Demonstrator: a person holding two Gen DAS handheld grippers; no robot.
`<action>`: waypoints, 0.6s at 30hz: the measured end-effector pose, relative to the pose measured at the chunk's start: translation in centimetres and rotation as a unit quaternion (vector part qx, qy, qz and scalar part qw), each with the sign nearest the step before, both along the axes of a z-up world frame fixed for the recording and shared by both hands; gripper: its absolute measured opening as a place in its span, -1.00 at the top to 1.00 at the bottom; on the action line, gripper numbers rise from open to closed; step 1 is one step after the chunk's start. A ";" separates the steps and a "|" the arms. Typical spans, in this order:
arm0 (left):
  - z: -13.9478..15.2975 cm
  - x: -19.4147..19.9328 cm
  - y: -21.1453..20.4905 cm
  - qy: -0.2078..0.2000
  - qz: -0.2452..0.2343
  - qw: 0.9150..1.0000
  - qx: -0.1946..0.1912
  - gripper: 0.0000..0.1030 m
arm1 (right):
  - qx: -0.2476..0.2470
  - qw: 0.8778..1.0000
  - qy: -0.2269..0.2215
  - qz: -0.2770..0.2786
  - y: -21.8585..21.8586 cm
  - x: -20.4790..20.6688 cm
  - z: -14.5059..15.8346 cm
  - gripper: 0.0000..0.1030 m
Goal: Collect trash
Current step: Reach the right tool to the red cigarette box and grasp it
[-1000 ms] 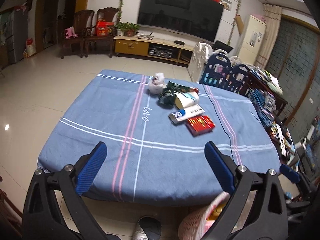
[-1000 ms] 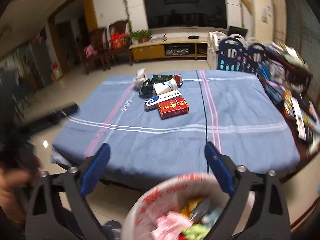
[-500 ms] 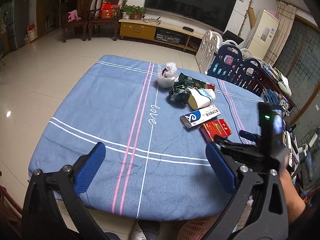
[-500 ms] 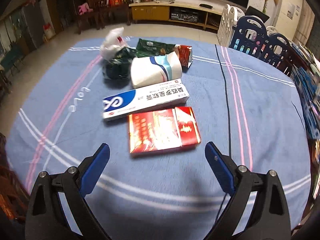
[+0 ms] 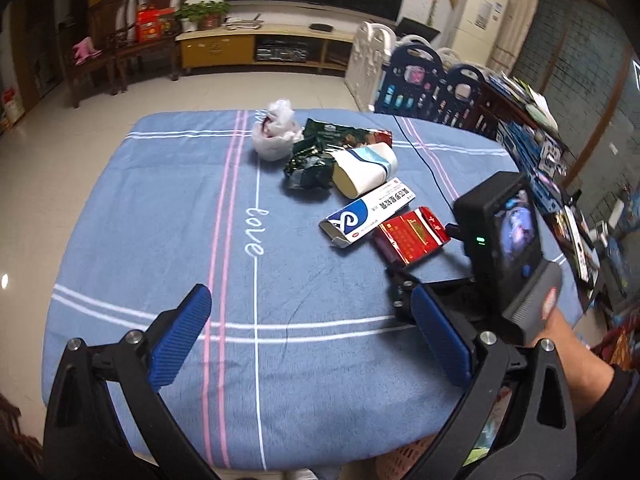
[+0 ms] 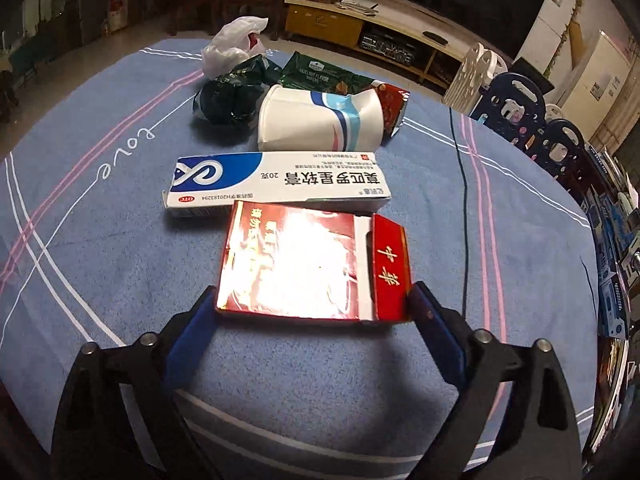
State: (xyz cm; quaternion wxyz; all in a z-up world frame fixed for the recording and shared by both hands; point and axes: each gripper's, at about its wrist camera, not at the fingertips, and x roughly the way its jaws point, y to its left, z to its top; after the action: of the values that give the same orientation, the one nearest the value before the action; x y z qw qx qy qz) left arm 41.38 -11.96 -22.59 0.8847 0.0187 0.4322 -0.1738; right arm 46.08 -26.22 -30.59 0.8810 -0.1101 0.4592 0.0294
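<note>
Blue cloth with pink and white stripes covers the table (image 5: 160,208), and behind it stand a TV cabinet (image 5: 256,46) and wooden chairs (image 5: 108,40) on a pale tiled floor.

From the left wrist view, the left gripper (image 5: 308,336) hangs over the near edge of the table with its blue fingers (image 5: 180,340) spread wide and nothing between them. The trash lies in a cluster toward the far right part of the table: a white plastic bag (image 5: 276,132) farthest back, a dark green wrapper (image 5: 308,164) just in front of it, a paper cup (image 5: 364,168) on its side, then a white and blue box (image 5: 368,212), and nearest the right edge a red cigarette pack (image 5: 412,236). All of it is well ahead of the left gripper. The right gripper (image 5: 404,280) reaches in from the right edge, its tip at the near end of the red pack; its fingers are mostly hidden behind its own body here.

From the right wrist view, the right gripper (image 6: 312,312) has a finger on each side of the cigarette pack (image 6: 304,268). Both blue fingers (image 6: 192,340) touch the pack's near corners, closed around it, while the pack lies flat on the cloth, lid flap open on the right. Just beyond it, touching, lies the box (image 6: 276,180), then the cup (image 6: 320,124), the wrapper (image 6: 232,96) and the bag (image 6: 232,40).
</note>
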 end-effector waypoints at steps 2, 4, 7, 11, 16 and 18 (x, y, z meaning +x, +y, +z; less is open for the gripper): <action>-0.8 1.0 -0.8 -0.005 -0.014 1.000 0.024 -0.93 | 0.036 0.999 -0.014 0.004 -0.9 -1.1 1.0 -0.40; -1.4 1.8 -1.2 -0.012 -0.024 0.999 0.038 -0.93 | 0.064 0.998 -0.019 -0.005 -1.5 -1.9 1.8 -0.24; -2.2 3.1 -1.2 -0.004 -0.019 0.999 0.040 -0.93 | 0.114 0.993 -0.004 -0.008 -2.5 -2.5 1.9 -0.30; -1.9 3.5 -0.4 0.010 -0.001 1.000 0.010 -0.93 | 0.144 0.989 -0.002 -0.030 -3.3 -2.7 1.5 -0.76; -1.8 3.5 -0.4 0.005 -0.005 1.000 0.018 -0.93 | 0.162 0.985 0.002 -0.058 -4.1 -0.9 1.0 -0.90; -2.0 3.5 -0.4 0.009 -0.005 1.000 0.019 -0.93 | 0.166 0.984 0.027 -0.058 -3.7 0.5 0.1 -0.90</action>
State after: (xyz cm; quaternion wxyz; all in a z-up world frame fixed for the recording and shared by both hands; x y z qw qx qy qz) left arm 44.90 -12.33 -24.62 0.8796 0.0357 0.4428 -0.1701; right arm 46.61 -29.92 -30.53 0.8743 0.0655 0.4776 0.0571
